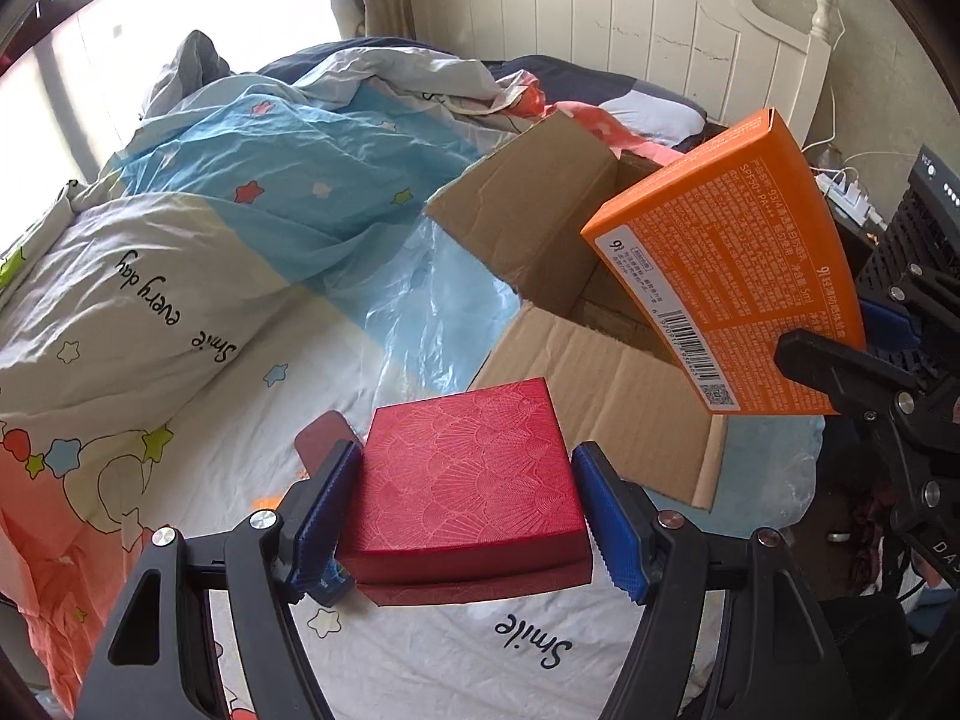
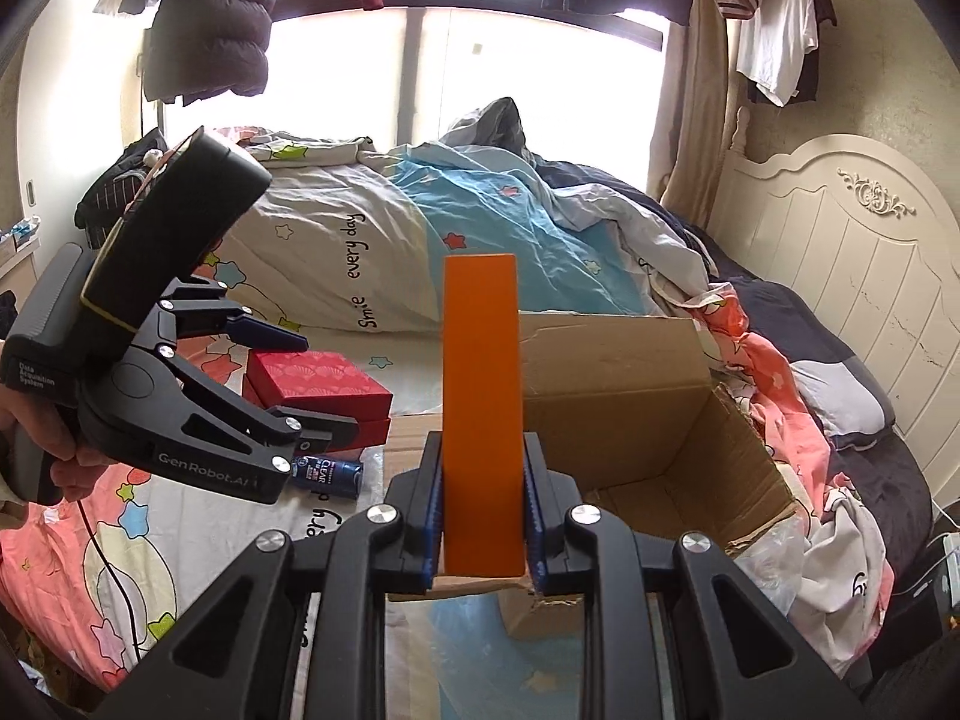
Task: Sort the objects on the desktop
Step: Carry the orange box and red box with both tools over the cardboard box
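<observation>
My left gripper (image 1: 465,453) is shut on a red box with a fan pattern (image 1: 468,474), its blue pads pressing both sides, and the box hangs above the bed sheet. In the right wrist view the same red box (image 2: 318,381) sits between the left gripper's (image 2: 327,381) fingers. My right gripper (image 2: 483,441) is shut on a flat orange box (image 2: 480,396), held edge-on and upright over the near rim of an open cardboard box (image 2: 612,384). From the left wrist view the orange box (image 1: 732,264) hovers tilted over the cardboard box (image 1: 540,228), with the right gripper (image 1: 840,342) at its lower corner.
A rumpled quilt (image 1: 252,192) covers the bed to the left and behind. A blue tube (image 2: 327,471) lies on the sheet under the left gripper. Clear plastic film (image 1: 432,300) lies beside the carton. A white headboard (image 1: 630,18) stands behind it. A hand (image 2: 36,420) holds the left gripper's handle.
</observation>
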{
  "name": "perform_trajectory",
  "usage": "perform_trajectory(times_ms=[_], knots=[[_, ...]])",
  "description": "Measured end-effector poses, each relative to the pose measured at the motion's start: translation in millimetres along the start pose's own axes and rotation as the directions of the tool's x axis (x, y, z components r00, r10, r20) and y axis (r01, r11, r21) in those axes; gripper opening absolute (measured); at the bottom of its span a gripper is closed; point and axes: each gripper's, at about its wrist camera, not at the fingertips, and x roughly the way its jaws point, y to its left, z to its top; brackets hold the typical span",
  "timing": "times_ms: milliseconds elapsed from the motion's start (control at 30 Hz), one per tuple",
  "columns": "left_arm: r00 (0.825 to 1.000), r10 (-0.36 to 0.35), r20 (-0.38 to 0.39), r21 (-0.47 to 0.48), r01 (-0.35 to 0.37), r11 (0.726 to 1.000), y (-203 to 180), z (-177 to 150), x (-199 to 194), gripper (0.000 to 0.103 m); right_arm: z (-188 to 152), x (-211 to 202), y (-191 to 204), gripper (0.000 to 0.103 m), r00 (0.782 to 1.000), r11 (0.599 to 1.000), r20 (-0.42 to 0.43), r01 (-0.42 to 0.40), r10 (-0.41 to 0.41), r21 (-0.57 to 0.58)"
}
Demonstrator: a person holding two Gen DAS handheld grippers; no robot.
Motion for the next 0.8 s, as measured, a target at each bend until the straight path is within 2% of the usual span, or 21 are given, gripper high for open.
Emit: perform_trajectory(times_ms=[300,800], knots=[[0.999,-0.024,0.045,0.051,0.022,0.998,-27.9,41.3,5.3,0.074,-4.3,3.8,-37.8,0.021,0.999,0.998,-0.001,0.048,-0.048,0.041],[0.996,-0.083,0.036,0.071,0.081,0.994,-71.2,61.1,42.1,0.074,-25.0,20.3,-68.1,0.021,0.995,0.992,-0.048,0.092,-0.088,0.089]])
